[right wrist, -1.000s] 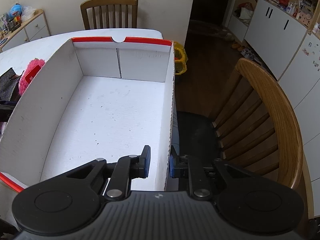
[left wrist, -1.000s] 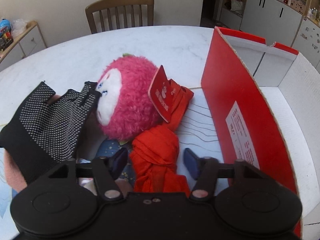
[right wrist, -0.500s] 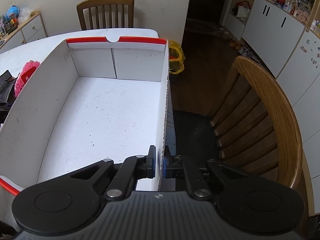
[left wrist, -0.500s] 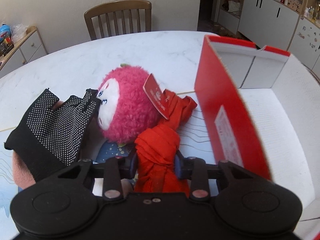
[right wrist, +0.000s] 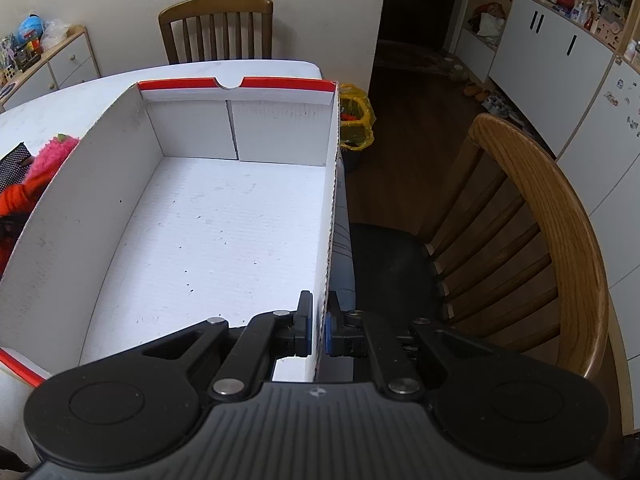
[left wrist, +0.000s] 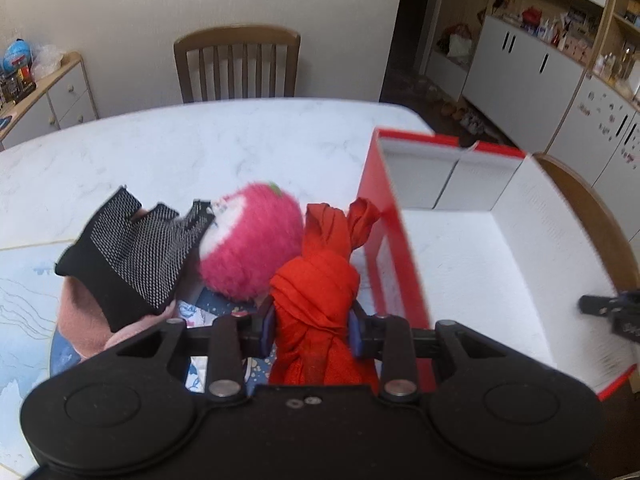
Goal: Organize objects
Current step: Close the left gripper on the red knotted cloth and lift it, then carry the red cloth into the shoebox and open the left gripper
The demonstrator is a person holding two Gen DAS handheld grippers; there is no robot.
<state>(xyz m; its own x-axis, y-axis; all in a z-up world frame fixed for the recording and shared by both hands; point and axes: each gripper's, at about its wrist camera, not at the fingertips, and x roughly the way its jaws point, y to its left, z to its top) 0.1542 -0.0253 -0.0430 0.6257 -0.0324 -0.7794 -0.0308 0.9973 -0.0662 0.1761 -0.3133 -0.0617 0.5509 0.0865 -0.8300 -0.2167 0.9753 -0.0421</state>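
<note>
My left gripper (left wrist: 312, 330) is shut on a knotted red cloth (left wrist: 320, 284), which hangs lifted off the table in front of the pink plush toy (left wrist: 252, 244). A black dotted glove (left wrist: 132, 252) lies on something pink to the left of the toy. To the right stands an open cardboard box (left wrist: 472, 264), red outside and white inside, with nothing in it. My right gripper (right wrist: 318, 330) is shut on the box's right wall (right wrist: 334, 208) near its front corner. The red cloth (right wrist: 18, 196) and the plush toy (right wrist: 52, 152) peek past the box's left wall in the right wrist view.
A white marble table (left wrist: 200, 144) carries everything. A wooden chair (left wrist: 238, 64) stands at its far side, another wooden chair (right wrist: 536, 216) close on the right of the box. A yellow bag (right wrist: 356, 116) sits on the dark floor. White cabinets (left wrist: 520, 68) line the right wall.
My left gripper closed on the red cloth and raised it, moving toward the box. My right gripper closed on the box's right wall and has stayed there.
</note>
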